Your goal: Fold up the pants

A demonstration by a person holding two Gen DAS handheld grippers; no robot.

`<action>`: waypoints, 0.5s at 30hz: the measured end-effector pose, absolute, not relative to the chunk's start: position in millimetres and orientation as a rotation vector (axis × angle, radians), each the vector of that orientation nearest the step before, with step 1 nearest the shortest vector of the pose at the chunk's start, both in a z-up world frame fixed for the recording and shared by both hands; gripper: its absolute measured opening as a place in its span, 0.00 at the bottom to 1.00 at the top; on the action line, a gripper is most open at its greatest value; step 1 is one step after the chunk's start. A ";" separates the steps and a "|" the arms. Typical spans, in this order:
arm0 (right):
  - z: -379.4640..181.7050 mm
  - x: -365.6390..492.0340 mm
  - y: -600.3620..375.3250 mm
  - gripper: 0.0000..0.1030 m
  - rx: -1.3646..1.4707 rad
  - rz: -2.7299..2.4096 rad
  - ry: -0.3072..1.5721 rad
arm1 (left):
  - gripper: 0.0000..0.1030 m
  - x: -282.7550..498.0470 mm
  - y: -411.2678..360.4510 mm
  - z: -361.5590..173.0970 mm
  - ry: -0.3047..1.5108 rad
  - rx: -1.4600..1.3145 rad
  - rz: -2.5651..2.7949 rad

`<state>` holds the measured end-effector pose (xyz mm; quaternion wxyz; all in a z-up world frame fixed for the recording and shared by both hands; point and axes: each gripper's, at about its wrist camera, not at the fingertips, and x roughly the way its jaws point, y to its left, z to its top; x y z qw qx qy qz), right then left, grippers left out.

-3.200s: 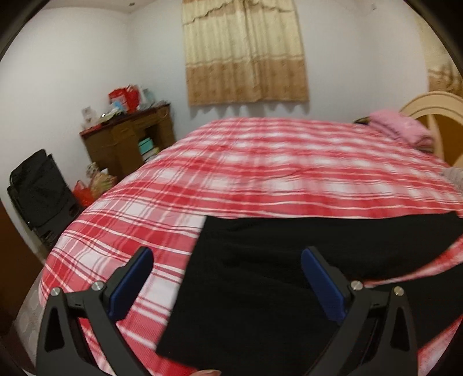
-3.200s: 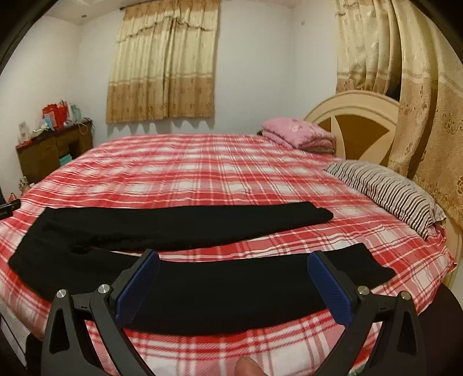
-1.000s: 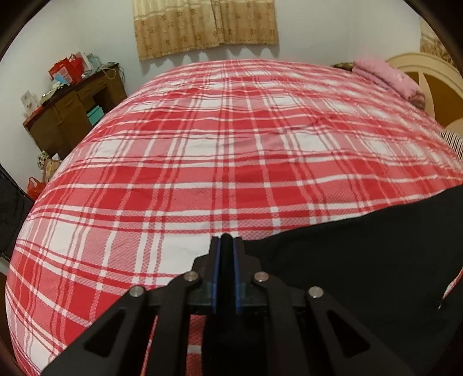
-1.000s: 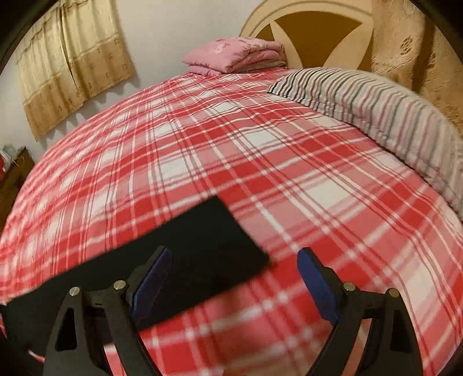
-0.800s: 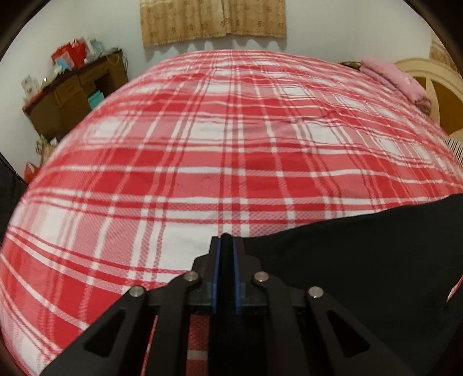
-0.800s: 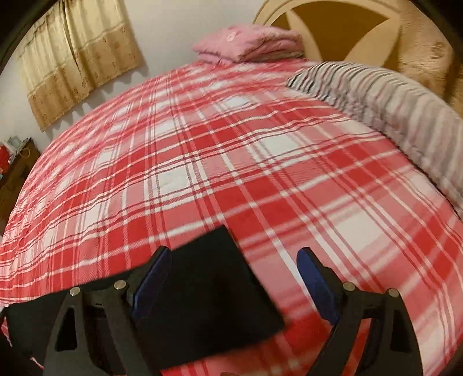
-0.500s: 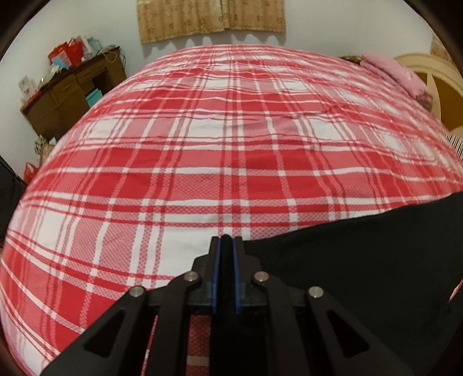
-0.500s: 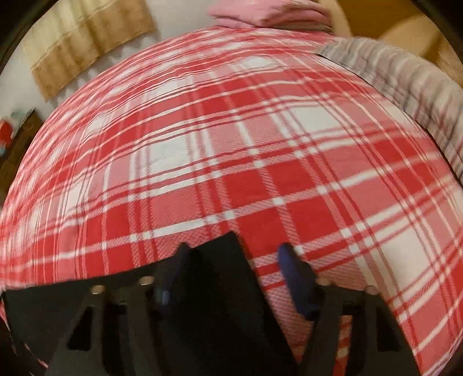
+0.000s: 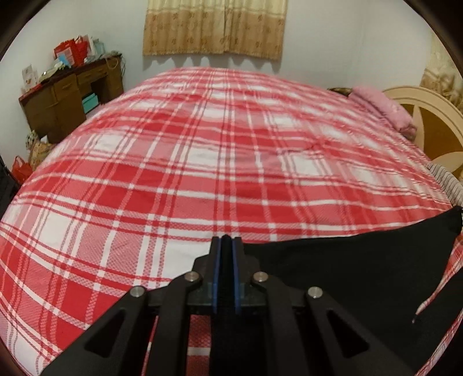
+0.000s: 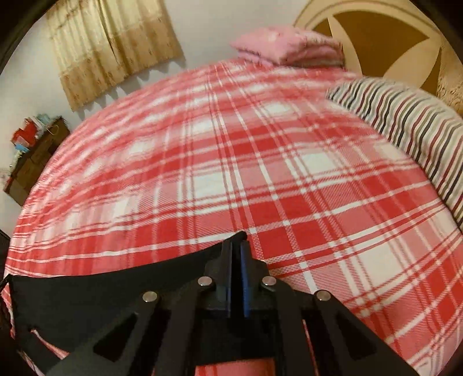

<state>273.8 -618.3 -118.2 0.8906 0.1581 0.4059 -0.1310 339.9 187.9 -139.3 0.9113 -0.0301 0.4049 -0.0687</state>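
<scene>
Currently, the black pants (image 9: 347, 269) are pinched by the left gripper (image 9: 227, 245) and right gripper (image 10: 235, 251), stretched above the plaid bedspread (image 9: 202, 159).

**A bedroom around a plaid-covered bed**

A red-and-white plaid bedspread (image 9: 220, 162) covers the bed. A folded pink blanket (image 10: 289, 44) lies at its far corner, beside the cream-and-brown headboard (image 10: 373, 31). A striped pillow (image 10: 416, 127) rests along the right edge. Beige curtains (image 9: 214, 27) hang on the white wall. A brown wooden desk (image 9: 69, 95) stands in the left corner, with red bags and boxes (image 9: 72, 53) cluttering its top.
</scene>
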 end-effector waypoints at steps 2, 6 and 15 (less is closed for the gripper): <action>-104.5 261.1 -614.8 0.05 0.322 -0.258 0.798 | 0.07 334.5 184.3 -132.8 0.818 -0.048 -0.158; -80.6 229.6 -604.7 0.04 0.311 -0.219 0.713 | 0.07 319.4 188.2 -118.1 0.769 -0.079 -0.187; -59.9 138.1 -599.1 0.04 0.359 -0.211 0.572 | 0.07 267.2 215.9 -106.2 0.701 -0.181 -0.257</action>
